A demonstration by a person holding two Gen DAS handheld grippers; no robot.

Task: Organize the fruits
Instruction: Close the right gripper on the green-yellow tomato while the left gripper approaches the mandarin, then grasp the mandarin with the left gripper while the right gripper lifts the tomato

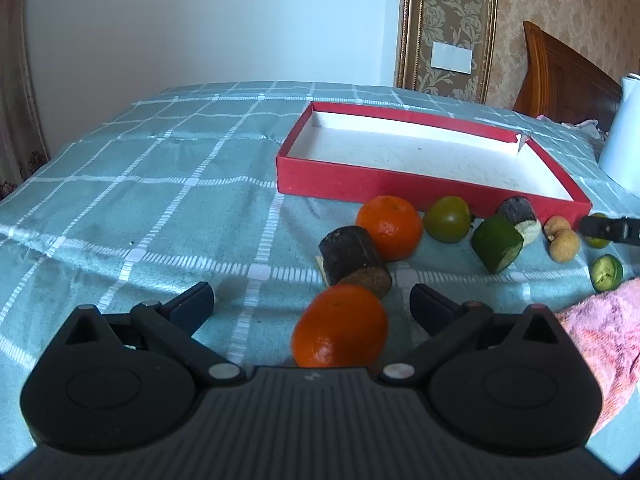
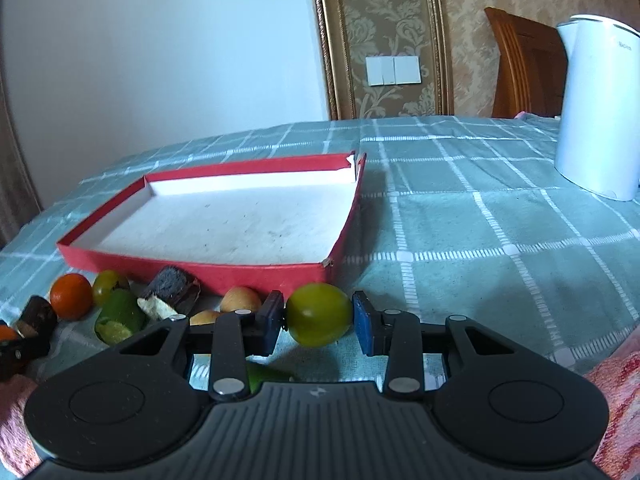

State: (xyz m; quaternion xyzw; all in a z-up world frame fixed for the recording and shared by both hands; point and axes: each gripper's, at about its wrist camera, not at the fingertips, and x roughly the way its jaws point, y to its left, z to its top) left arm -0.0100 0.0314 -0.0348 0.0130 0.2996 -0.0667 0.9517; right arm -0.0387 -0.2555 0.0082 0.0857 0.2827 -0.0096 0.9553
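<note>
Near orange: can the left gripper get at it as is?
Probably yes. The left gripper is open, and the near orange sits between its fingers with nothing in front; the dark cylinder lies just behind.

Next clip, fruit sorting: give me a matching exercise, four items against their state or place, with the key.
1. left gripper
2. right gripper
3. shallow red cardboard box
4. tall white electric kettle

A. holds no fruit
B. closed on a round green fruit
C. open, a round orange tangerine between its fingers
D. stands on the checked green tablecloth

Pairs: 1-C, 2-B, 3-A, 4-D

Red tray [image 2: 208, 270], green-checked cloth [image 2: 480, 240], orange tangerine [image 1: 340, 326]
</note>
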